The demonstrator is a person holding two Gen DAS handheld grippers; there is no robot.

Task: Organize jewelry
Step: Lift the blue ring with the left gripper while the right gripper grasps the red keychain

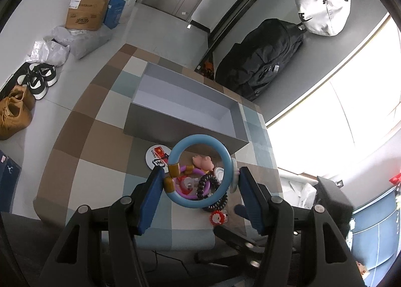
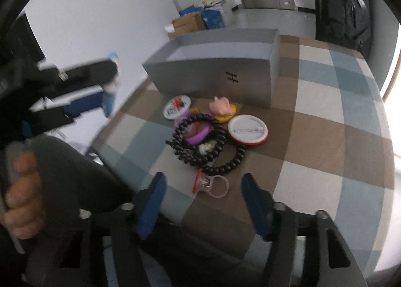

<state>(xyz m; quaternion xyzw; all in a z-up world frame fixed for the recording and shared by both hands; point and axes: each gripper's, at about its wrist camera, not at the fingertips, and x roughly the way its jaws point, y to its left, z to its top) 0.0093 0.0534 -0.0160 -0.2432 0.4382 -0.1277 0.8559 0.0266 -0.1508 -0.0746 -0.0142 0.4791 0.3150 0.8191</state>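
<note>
Left gripper (image 1: 200, 186) is clamped on the blue ring (image 1: 199, 171), which is held across its width between the two blue pads, above the pile at lower centre of the left wrist view. The ring is gripped by its rim so that it hangs free of the other pieces; the open grey box (image 1: 185, 109), just beyond the pile at frame centre, is judged to be its destination.

Right gripper (image 2: 203, 188) is seen with its jaws apart and nothing pressed between them. It points down at the clear ring with a red charm (image 2: 209, 184), which lies on the checked tablecloth (image 2: 325, 136) at lower centre of the right wrist view, nearest the fingertips. That piece is judged to be the next pick, as it lies apart from the tangle.

Behind it, the black bead bracelet (image 2: 200, 141) is coiled over a purple band (image 2: 198, 136). A red-rimmed round badge (image 2: 248, 131) lies just beside the beads, to their right, and a pink pig figure (image 2: 221, 106) stands near the box wall. The beads overlap the neighbouring pieces and may be dragged along if one is lifted. A person's hand (image 2: 22, 196) is visible at lower left.
</note>
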